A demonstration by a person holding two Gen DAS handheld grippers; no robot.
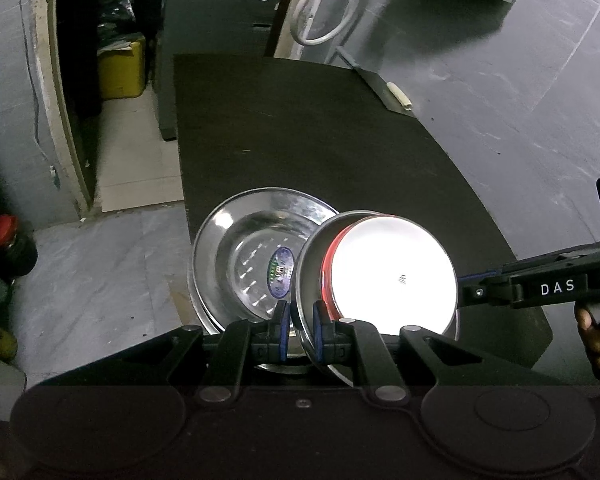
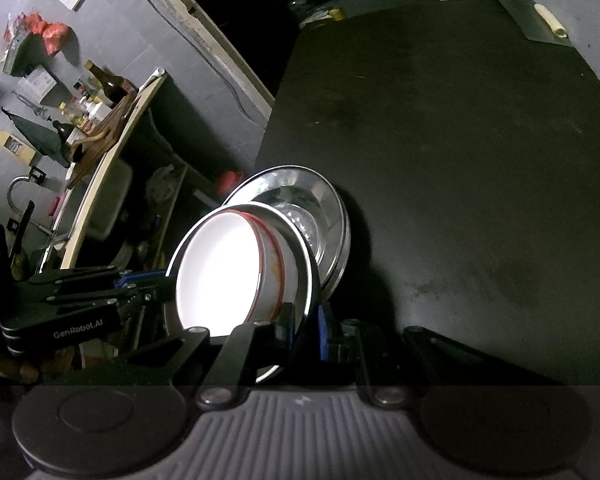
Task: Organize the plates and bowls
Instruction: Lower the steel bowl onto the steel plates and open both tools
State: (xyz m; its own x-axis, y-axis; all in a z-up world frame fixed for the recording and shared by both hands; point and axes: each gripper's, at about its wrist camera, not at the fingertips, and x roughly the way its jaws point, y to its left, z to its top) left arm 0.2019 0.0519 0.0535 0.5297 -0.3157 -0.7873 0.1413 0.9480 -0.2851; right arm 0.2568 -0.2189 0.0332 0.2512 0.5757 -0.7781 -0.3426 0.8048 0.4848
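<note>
Your left hand-held gripper (image 1: 300, 330) and right hand-held gripper (image 2: 305, 330) both pinch the white bowl's (image 1: 396, 276) steel rim, above the steel plate (image 1: 252, 248) on the worktop (image 1: 320, 128). Setting it down is left.

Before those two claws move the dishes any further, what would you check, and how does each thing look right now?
1. Left gripper grip: ok, shut on the steel bowl at its rim.
2. Right gripper grip: ok, shut on the same bowl's opposite rim.
3. White bowl seated inside the steel bowl: ok, nested, though both are tilted.
4. Steel plate clear of the bowls: cannot tell, the bowl's edge overlaps it.
5. Black table beyond the plate free for setting down: ok.
6. Plate safely on the table: cannot tell; it sits close to the edge.
</note>
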